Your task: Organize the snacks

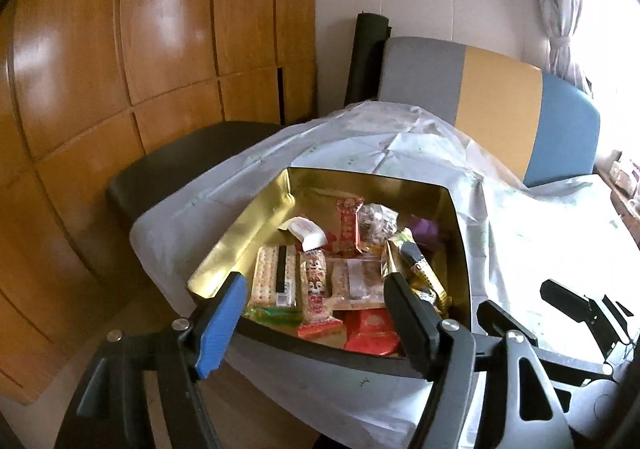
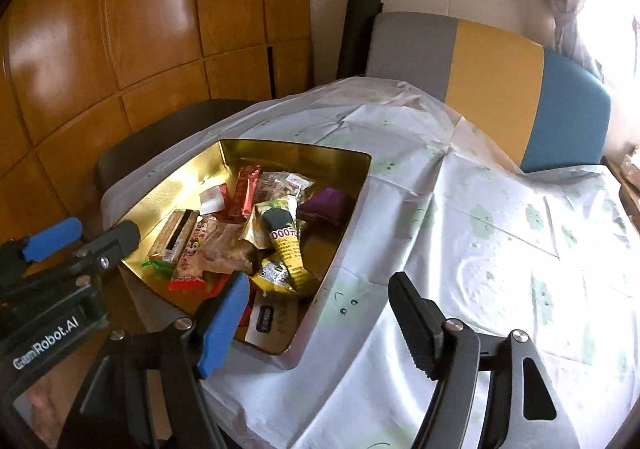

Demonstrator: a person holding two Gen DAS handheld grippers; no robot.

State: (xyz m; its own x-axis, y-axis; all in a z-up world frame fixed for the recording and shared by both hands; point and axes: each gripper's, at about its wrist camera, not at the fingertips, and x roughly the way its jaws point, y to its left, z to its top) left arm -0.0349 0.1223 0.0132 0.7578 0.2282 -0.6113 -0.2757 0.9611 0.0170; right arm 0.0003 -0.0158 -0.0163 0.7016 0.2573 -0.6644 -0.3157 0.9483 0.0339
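Note:
A gold-lined tin box (image 1: 240, 225) (image 2: 340, 249) sits on the clothed table and holds several wrapped snacks: a cracker pack (image 1: 272, 281), a red squirrel bar (image 1: 316, 289), a yellow-black bar (image 2: 286, 245), a purple pack (image 2: 326, 205). My left gripper (image 1: 316, 313) is open and empty, above the box's near edge; it also shows in the right wrist view (image 2: 80, 237). My right gripper (image 2: 320, 313) is open and empty, straddling the box's right wall near its front corner; it shows in the left wrist view (image 1: 552, 305).
A white cloth with green prints (image 2: 500, 229) covers the table. A grey, yellow and blue chair back (image 2: 492, 61) stands behind it, a dark chair seat (image 1: 180, 169) to the left. Wooden cabinets (image 1: 120, 49) fill the left wall.

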